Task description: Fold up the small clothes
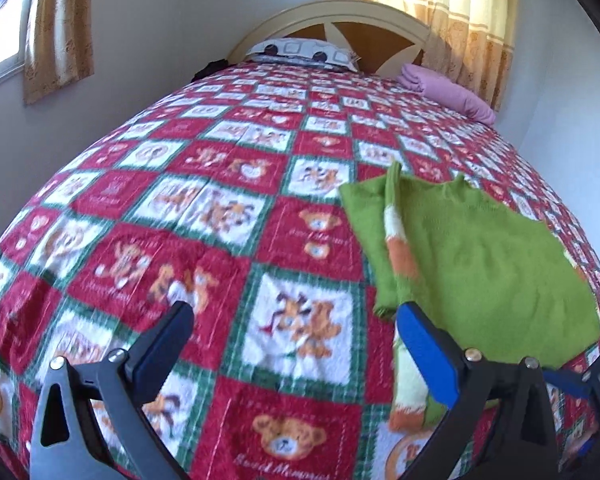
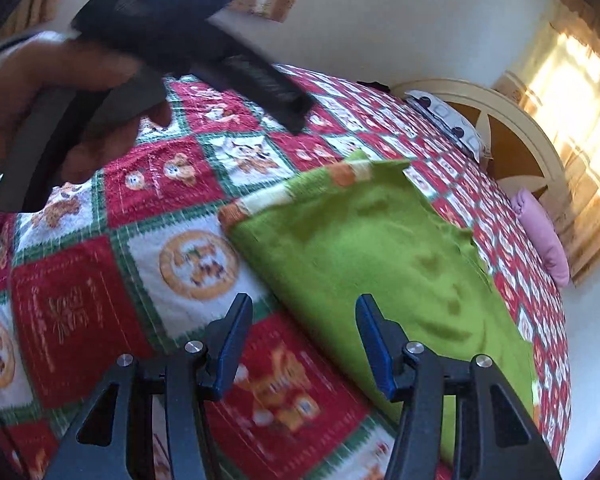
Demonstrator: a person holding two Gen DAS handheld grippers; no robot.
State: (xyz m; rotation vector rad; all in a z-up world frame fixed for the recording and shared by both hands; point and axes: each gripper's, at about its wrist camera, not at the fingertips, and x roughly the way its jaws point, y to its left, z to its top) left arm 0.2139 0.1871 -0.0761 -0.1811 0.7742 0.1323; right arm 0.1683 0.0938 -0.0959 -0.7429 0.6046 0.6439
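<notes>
Green sweater [image 2: 364, 264] half-folded on bed [image 1: 220, 208]; our left hand-held gripper [image 1: 296, 324] and right hand-held gripper [image 2: 304, 320] both spread, empty (blurred). Risk: pinching quilt too.

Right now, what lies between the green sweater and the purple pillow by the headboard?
Only bare teddy-bear quilt. The left wrist view shows nothing lying between the green sweater and the purple pillow; the right wrist view agrees.
</notes>
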